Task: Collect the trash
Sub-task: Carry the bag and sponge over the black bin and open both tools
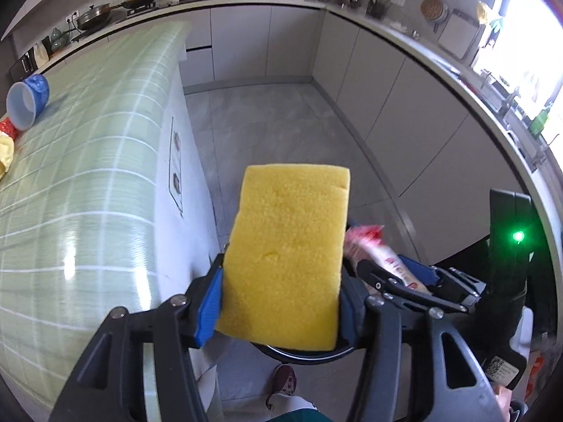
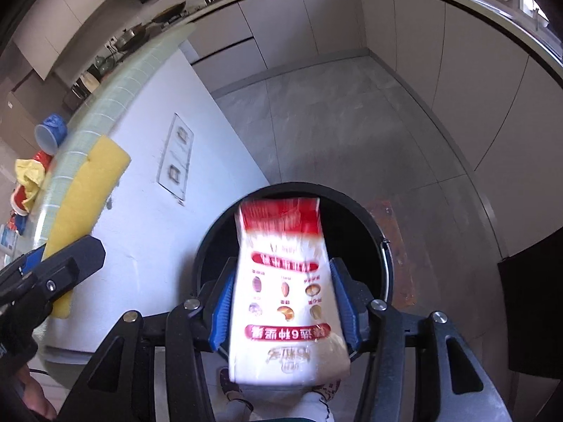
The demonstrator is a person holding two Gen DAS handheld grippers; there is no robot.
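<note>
While half-open, right jaws around packet (image 2: 281, 281)

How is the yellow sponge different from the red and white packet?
The sponge is plain yellow and spongy; the packet is smooth, with red and white printing and small food pictures. The sponge looks like a thick block; the packet is a soft bag. The sponge sits in the left gripper; the packet is in the right gripper. Both hang above the black bin.

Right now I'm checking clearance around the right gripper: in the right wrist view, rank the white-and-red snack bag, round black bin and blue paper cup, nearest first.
1. White-and-red snack bag, between the right gripper fingers.
2. Round black bin, directly beneath.
3. Blue paper cup, far left on the green checked table.
</note>
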